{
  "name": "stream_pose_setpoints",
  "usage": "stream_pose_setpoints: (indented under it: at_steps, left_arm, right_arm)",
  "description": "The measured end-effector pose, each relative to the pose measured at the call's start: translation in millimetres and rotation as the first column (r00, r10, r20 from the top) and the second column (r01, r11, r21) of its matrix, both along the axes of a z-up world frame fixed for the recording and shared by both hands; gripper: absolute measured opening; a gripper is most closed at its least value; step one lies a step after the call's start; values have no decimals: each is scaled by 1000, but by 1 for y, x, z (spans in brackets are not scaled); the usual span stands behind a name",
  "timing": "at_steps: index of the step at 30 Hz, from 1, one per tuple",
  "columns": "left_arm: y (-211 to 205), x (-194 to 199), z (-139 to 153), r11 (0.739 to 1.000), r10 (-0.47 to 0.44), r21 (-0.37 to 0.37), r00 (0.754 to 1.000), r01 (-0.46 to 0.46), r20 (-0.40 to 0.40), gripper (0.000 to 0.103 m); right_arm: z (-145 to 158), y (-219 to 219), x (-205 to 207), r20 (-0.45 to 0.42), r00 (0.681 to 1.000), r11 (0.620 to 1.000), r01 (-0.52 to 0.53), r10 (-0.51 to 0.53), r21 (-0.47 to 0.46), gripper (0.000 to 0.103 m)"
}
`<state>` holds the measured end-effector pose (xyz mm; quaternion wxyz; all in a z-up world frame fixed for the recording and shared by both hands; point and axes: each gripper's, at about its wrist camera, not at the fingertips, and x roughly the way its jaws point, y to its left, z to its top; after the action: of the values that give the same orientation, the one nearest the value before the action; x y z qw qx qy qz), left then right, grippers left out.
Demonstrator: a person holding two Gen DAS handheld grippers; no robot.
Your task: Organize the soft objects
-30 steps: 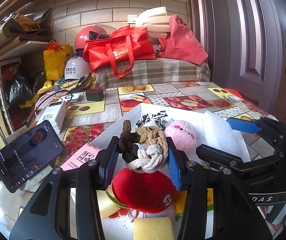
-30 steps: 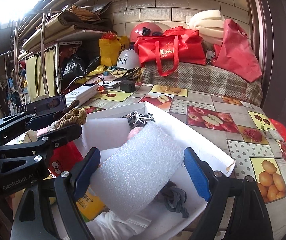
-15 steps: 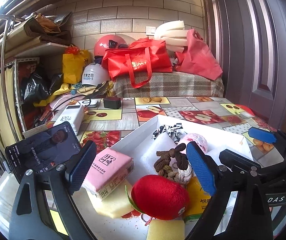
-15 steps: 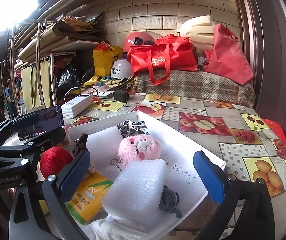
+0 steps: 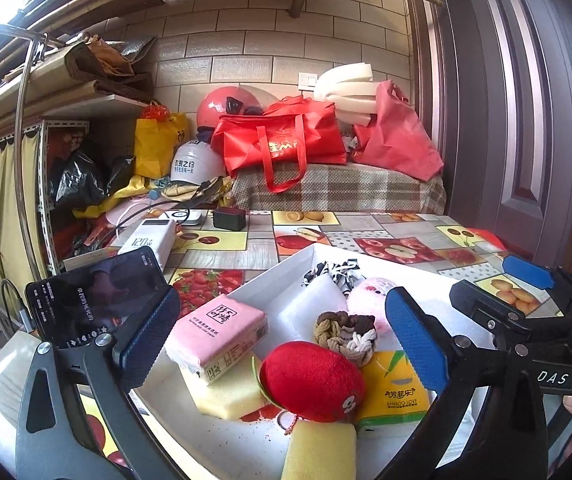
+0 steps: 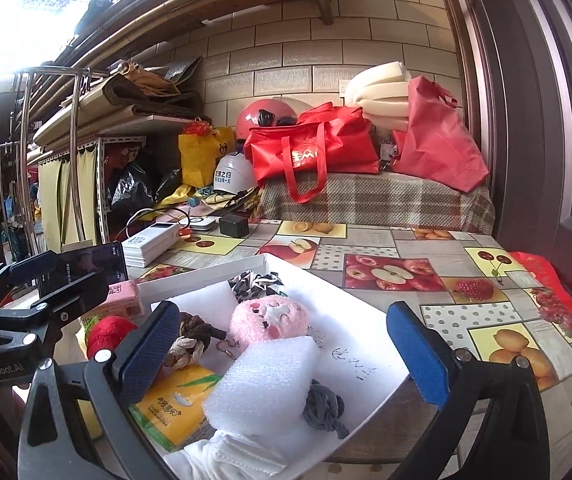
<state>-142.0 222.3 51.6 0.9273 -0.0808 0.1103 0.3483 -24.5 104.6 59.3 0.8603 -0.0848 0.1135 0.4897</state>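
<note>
Left gripper (image 5: 284,348): jaws have just been opening, from closed on the rope knot (image 5: 346,334) to wide apart, nothing between the pads. Knot: was held up over the red plush (image 5: 312,376), now lying in the white tray (image 5: 278,268) just beyond it.
Right gripper (image 6: 286,352): jaws have just been opening, now clear of the foam block (image 6: 264,386). Block: released, resting at the tray's near end against the pink plush (image 6: 268,318).

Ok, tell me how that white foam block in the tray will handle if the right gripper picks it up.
The white foam block looks like airy packing foam, so it is probably very light and will likely dent between the fingers. Its bumpy surface should grip rather than slip. It leans on the grey cord and a white cloth, so it may tip when nudged.
</note>
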Motion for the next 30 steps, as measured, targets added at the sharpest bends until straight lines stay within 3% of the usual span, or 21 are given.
stream_pose_setpoints:
  at_steps: [11,17,23,27,30]
  left_arm:
    - [-33,-8,-1,997,-60,-43,998,59,-18,103]
    - [-61,-10,-1,997,-82,-16,995,81,-65,103]
    - [-83,-5,1,998,-55,29,991,59,-124,103]
    - [-101,-13,7,997,-42,62,995,48,-88,103]
    - [-116,-15,8,996,-52,63,996,56,-75,103]
  right_arm:
    - [-1,-45,-15,-42,999,1000,3,-3,15,103]
    - [4,-88,-28,-22,999,997,36,-34,69,103]
    - [22,-155,-53,108,979,959,143,-174,246,103]
    - [21,-169,-51,99,932,926,325,-348,194,103]
    - [14,-178,-36,0,945,934,325,-328,149,103]
